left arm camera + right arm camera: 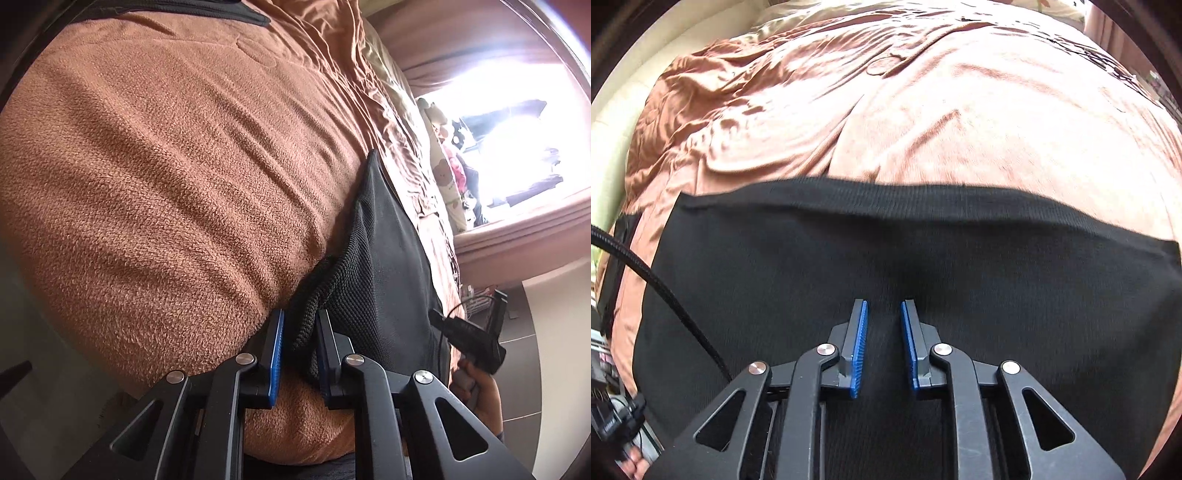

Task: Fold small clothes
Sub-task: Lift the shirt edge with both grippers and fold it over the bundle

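In the left wrist view, we see the left gripper closest to us, clenched on a bunched edge of the black garment; the knit fabric is pinched between its blue pads. The garment lies on a brown blanket that covers the bed. Off to the right, a hand holds the other black gripper. Farther away, a pillow with bear prints leans near a bright window.

In the right wrist view, we see the right gripper pointing down over the middle of the garment, which lies spread flat. Its pads stand close together with a narrow gap, and we cannot tell whether they catch any fabric. A braided cable crosses at the left. Beyond the garment's far edge, the blanket stretches away in wrinkles.
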`<state>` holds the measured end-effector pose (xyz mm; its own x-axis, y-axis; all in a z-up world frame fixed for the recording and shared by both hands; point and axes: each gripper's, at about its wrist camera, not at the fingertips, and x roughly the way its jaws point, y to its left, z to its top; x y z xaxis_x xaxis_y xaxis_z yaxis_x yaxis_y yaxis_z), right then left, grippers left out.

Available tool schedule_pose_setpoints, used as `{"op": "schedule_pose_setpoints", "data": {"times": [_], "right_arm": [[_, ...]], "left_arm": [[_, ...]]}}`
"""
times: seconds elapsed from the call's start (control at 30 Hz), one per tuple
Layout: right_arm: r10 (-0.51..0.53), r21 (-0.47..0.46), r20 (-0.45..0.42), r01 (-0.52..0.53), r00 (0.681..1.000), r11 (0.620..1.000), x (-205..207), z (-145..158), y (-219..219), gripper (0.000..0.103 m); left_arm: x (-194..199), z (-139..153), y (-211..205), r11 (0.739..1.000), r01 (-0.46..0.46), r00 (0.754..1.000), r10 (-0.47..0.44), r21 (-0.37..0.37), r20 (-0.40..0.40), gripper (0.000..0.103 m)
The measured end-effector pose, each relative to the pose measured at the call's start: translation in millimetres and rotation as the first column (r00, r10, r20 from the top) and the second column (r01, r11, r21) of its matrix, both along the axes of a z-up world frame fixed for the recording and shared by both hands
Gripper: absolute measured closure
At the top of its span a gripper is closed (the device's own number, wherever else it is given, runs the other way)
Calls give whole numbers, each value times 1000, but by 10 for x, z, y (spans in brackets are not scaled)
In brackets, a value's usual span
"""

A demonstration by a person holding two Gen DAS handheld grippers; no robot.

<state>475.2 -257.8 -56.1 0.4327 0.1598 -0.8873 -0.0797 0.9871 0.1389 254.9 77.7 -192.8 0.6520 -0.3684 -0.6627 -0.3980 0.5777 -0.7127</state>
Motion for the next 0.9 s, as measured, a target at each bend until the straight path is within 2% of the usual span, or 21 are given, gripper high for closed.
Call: {"op": "schedule_pose_setpoints", "data": {"times": [0.23, 0.4, 0.47, 0.63, 0.73, 0.9], "right_arm": [[5, 21, 14, -6, 1000, 1000, 287, -41, -43, 93], [7, 49, 61, -10, 998, 999, 357, -43, -183, 93], [8, 62, 63, -12, 998, 998, 325, -21, -209, 93], [51, 102, 97, -61, 994, 993, 50, 203, -256, 93], [80, 109, 74, -88, 994, 990, -134, 237, -262, 93], [103, 117, 16, -104, 995, 988, -360, 176, -241, 93]], "left_arm": [[73, 15, -38, 1000, 16, 1000, -16, 22, -9, 86], [110, 14, -65, 999, 21, 1000, -21, 40, -4, 86], [111, 20, -62, 999, 25, 1000, -24, 43, -3, 91], [98, 5, 58, 998, 26, 999, -25, -51, 33, 95], [75, 61, 108, 994, 24, 997, -16, -106, 73, 95], [71, 299, 34, 990, 51, 988, -30, -134, 152, 96]]}}
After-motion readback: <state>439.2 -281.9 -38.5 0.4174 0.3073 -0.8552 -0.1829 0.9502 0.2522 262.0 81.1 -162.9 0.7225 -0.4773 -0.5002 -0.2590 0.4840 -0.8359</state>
